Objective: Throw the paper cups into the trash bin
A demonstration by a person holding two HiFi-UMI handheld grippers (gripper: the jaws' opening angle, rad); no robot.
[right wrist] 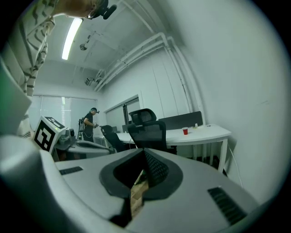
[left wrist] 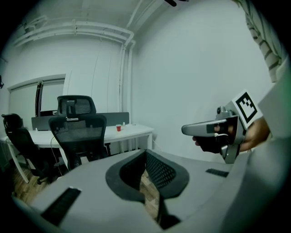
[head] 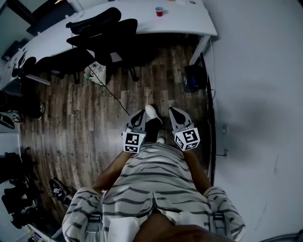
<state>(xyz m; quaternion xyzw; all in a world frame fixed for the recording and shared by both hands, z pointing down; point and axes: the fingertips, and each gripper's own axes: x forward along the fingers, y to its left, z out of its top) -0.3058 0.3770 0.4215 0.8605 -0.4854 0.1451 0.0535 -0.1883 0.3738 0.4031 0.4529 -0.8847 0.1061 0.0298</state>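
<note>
A small red paper cup (head: 159,11) stands on the white desk (head: 189,21) at the far end of the room; it also shows in the left gripper view (left wrist: 118,128) and the right gripper view (right wrist: 185,131). Both grippers are held side by side in front of the person's striped shirt, over the wooden floor, far from the cup. My left gripper (head: 137,116) (left wrist: 146,152) is shut with nothing in it. My right gripper (head: 176,112) (right wrist: 144,152) has its pads together at the tip and holds nothing. Each gripper shows in the other's view.
Black office chairs (head: 102,35) stand between me and the desk. A white bag-like object (head: 94,73) sits on the floor by the chairs, and a dark box (head: 194,78) is beside the desk leg. A wall (head: 255,94) runs along the right. Another person (right wrist: 91,120) stands far off.
</note>
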